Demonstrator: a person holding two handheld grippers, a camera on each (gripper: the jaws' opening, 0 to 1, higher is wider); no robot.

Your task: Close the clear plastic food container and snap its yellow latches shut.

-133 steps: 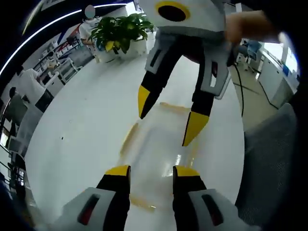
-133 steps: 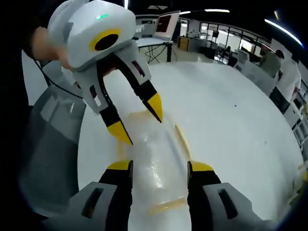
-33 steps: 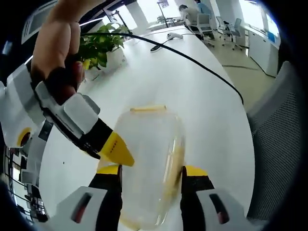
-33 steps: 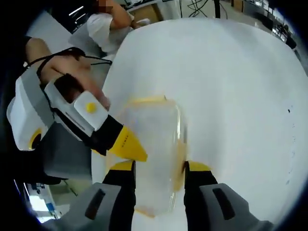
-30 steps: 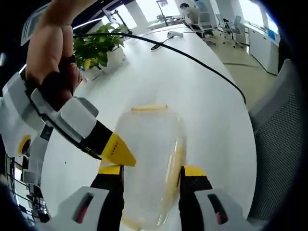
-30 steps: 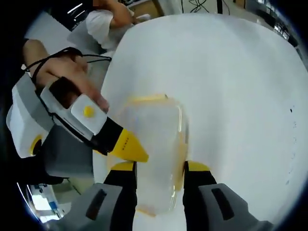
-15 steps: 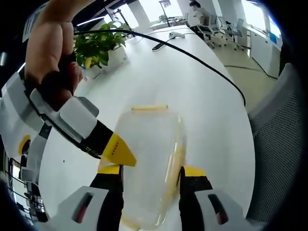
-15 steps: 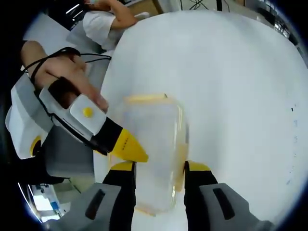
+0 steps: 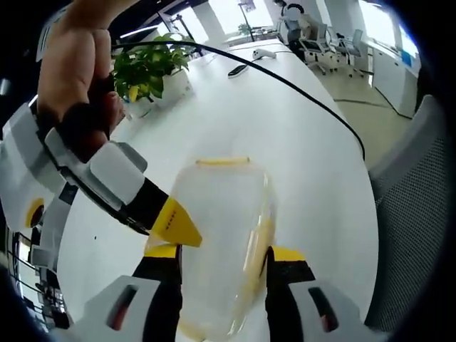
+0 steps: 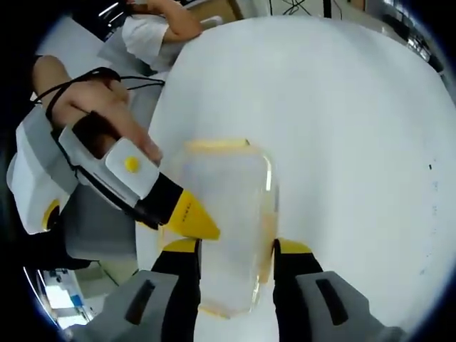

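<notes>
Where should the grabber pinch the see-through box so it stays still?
Best guess: across the two long sides of the clear container, coming in from its near short end. The box is longer than wide, so those flat sides fit between the jaws. That is how the left gripper and the right gripper sit now, leaving the far yellow latch free to press.

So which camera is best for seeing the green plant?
The left gripper view. The potted plant sits on the far part of the white table, leaves plain to see behind the clear container. The right gripper view looks over the container toward a bare stretch of table.
</notes>
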